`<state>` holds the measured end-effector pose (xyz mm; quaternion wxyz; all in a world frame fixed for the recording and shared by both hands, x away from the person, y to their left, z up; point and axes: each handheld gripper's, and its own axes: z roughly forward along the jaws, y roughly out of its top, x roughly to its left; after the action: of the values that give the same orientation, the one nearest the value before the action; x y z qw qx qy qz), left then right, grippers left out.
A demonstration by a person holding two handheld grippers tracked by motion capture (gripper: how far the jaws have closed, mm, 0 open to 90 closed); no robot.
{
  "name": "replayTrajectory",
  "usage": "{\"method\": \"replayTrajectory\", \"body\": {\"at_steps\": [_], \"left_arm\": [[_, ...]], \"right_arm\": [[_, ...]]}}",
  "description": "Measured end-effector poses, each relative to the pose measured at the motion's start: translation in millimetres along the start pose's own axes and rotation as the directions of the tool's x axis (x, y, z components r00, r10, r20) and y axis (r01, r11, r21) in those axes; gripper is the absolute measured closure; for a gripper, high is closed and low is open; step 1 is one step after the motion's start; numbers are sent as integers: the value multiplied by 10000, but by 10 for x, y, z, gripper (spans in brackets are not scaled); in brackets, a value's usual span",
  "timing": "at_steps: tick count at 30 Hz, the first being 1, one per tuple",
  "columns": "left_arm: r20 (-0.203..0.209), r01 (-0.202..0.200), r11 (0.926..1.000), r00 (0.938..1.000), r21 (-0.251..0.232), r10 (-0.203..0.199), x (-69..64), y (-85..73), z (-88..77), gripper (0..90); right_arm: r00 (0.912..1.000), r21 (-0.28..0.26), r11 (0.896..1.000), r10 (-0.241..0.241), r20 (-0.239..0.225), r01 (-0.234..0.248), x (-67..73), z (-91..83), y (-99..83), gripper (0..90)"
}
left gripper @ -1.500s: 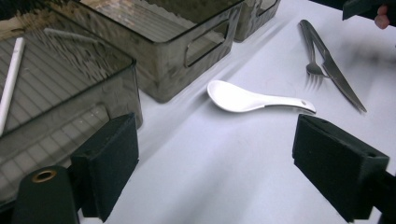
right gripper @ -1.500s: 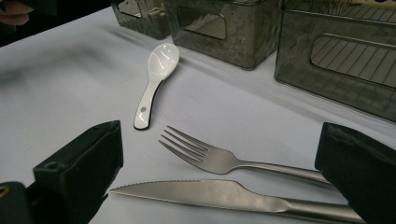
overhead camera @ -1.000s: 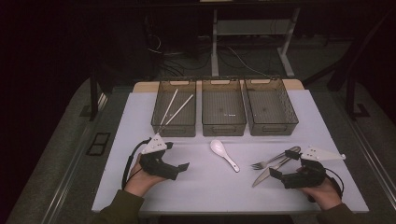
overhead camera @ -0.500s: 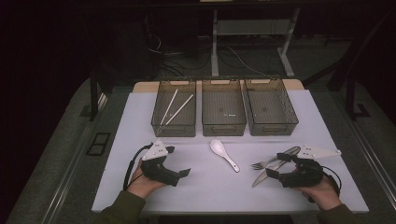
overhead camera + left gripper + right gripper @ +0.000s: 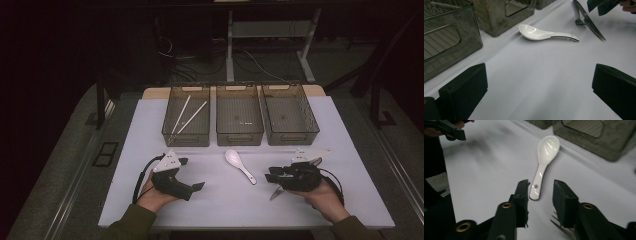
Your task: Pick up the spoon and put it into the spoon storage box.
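Both black jaws of the right gripper [image 5: 541,192] stand a narrow way apart and have just been closing; no thing sits between the pads, though the handle tip of the glossy white ceramic soup spoon [image 5: 545,163] lies on the mat just beyond their tips. Steel fork tines [image 5: 559,223] poke out from under the right jaw, low in the right gripper view.

From above, that spoon [image 5: 240,166] lies on the pale white table mat [image 5: 150,130], bowl toward the trays and handle slanting toward the person's right, between the two hands. Just right of it hovers the right gripper [image 5: 272,177], with a slim steel table knife [image 5: 276,193] lying partly beneath it.

Farther left, the left gripper [image 5: 192,175] is spread wide and holds nothing, with bare mat between its pads in the left gripper view.

Behind the spoon stand three smoky translucent plastic trays in a row. Two pale chopsticks [image 5: 186,117] lie crossed in the left tray [image 5: 186,137]; the middle tray [image 5: 239,136] and right tray [image 5: 291,135] stand beside it.
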<state>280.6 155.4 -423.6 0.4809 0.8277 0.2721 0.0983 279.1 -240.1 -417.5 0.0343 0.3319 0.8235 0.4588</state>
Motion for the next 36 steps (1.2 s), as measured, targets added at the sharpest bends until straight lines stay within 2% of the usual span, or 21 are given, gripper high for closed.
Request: {"method": "replayTrajectory", "body": {"at_steps": [6, 11, 24, 27, 31, 33, 36], "left_arm": [[62, -50, 9999, 10000, 106, 50, 6, -1, 12, 0], [122, -72, 9998, 9999, 174, 70, 3, -5, 23, 0], [195, -154, 9996, 9997, 217, 150, -11, -6, 29, 0], [201, -171, 9996, 9997, 204, 167, -12, -4, 27, 0], [224, -179, 9996, 9996, 195, 175, -13, -4, 24, 0], [237, -184, 9996, 9996, 203, 180, -13, -4, 25, 0], [261, -193, 9996, 9995, 216, 187, -15, -4, 26, 0]], "right_arm": [[9993, 364, 9989, -302, -232, 310, 41, 186, 128, 824], [9983, 698, 9963, -473, -349, 496, 75, 338, 190, 888], [9967, 1466, 9862, -729, -364, 775, 147, 596, 224, 896], [9963, 1684, 9820, -824, -241, 853, 166, 612, 213, 895], [9960, 2015, 9762, -867, 232, 803, 192, 625, 215, 897], [9961, 2150, 9729, -877, 9, 855, 199, 644, 207, 898], [9951, 2389, 9663, -994, 13, 962, 219, 683, 190, 898]]}}
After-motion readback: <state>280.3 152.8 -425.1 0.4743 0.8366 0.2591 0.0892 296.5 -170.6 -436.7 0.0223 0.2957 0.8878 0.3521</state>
